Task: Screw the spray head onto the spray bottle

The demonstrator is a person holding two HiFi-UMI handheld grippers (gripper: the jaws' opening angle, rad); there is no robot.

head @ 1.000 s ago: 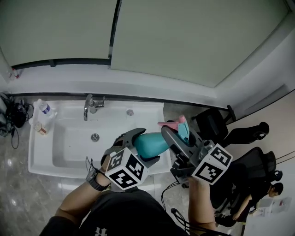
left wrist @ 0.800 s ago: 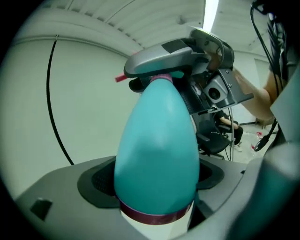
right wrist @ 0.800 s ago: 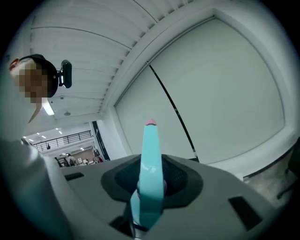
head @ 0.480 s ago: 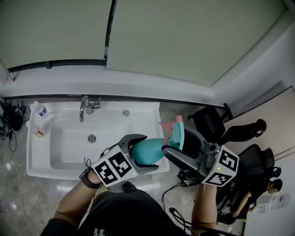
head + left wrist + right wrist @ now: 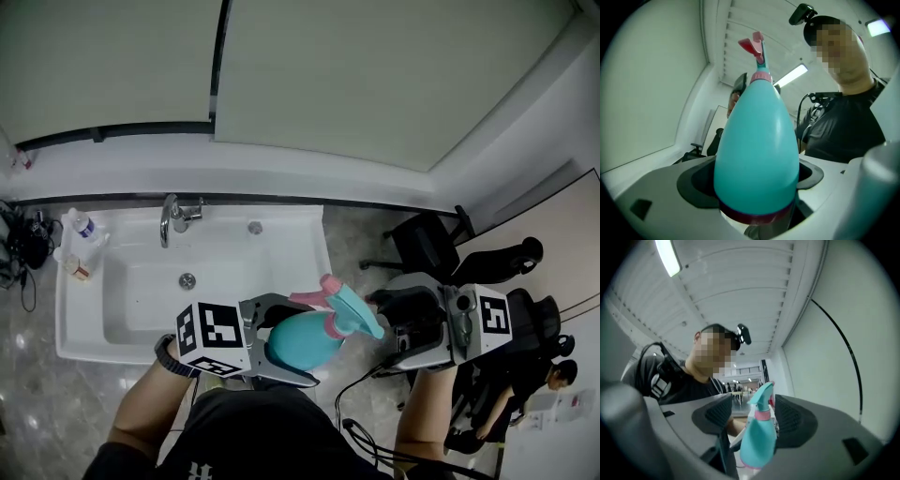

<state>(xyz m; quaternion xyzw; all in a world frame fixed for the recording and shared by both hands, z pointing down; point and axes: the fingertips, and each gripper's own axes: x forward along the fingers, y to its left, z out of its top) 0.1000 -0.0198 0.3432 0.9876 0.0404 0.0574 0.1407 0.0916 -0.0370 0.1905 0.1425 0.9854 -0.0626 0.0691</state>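
Left gripper (image 5: 292, 342) jaws clamped spray bottle (image 5: 317, 336) to brace it; right gripper (image 5: 392, 326) jaws stood open beside spray head (image 5: 349, 309), ready to twist.

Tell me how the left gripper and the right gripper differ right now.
The left gripper is clamped on the body of the teal spray bottle; the right gripper has its jaws apart and holds nothing. The left gripper alone supports the bottle, while the right gripper sits just beside the spray head, pads off it. Both point inward toward the bottle.
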